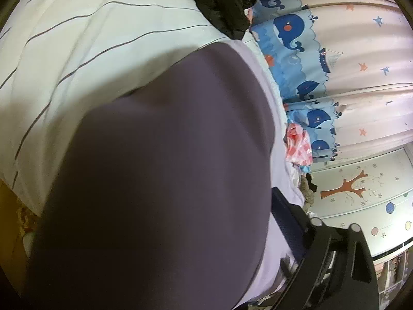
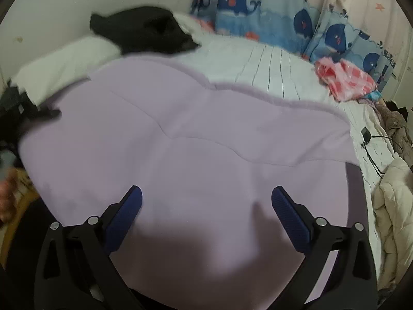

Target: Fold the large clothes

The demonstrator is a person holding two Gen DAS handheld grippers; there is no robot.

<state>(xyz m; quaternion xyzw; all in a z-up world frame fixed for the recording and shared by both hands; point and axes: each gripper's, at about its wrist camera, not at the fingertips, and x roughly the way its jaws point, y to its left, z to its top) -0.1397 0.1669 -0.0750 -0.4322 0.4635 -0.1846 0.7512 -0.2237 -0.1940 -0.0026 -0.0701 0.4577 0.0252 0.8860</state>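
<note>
Lilac garment (image 2: 196,134) spread flat across the near half of the bed (image 2: 271,62), one folded layer with a wavy edge lying over another. Black garment (image 2: 147,32) heaped at the far end, partly on a white pillow (image 2: 64,59). Pink-and-white checked cloth (image 2: 343,80) bunched at the far right edge, just beside whale-print cushions (image 2: 258,15). Black charger with cable (image 2: 366,135) on the striped sheet to the right; cream quilt (image 2: 392,199) and more clothes piled past the bed's right edge.

Right gripper (image 2: 206,204) released, blue pads wide apart above the lilac cloth, nothing between them. Left gripper (image 2: 28,108) at the cloth's left edge, blurred; in its own view, dark shaded cloth filling most of the picture and hiding one finger, so grip on the fabric impossible to tell.

Behind the bed, a starred curtain (image 1: 361,51) with a whale border, and a pale cabinet front (image 1: 361,188) painted with a tree.
</note>
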